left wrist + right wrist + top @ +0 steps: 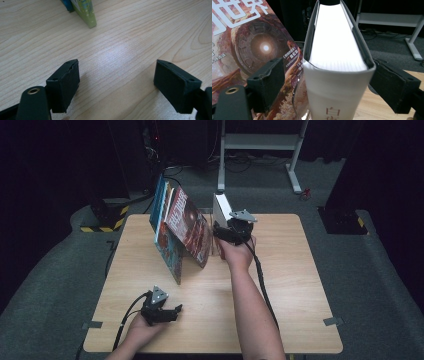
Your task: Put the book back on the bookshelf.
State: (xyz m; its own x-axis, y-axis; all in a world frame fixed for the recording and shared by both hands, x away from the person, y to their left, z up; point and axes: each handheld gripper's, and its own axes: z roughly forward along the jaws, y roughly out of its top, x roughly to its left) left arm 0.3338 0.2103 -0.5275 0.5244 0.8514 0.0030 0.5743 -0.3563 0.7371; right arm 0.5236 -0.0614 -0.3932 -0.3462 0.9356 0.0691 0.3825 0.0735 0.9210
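A thick white book stands upright near the table's far middle. My right gripper straddles its spine. In the right gripper view the white book sits between the jaws of the right gripper. The left pad stands clear of the cover and the right pad is close against it, so the gripper is open. To the left, a red-brown covered book leans against blue books. My left gripper rests open on the wooden table at the front left, with nothing between its jaws.
A green book's corner lies ahead of the left gripper. Behind the table stands a white metal frame. A yellow-and-black striped base sits on the floor at the far left. Cables trail from both grippers.
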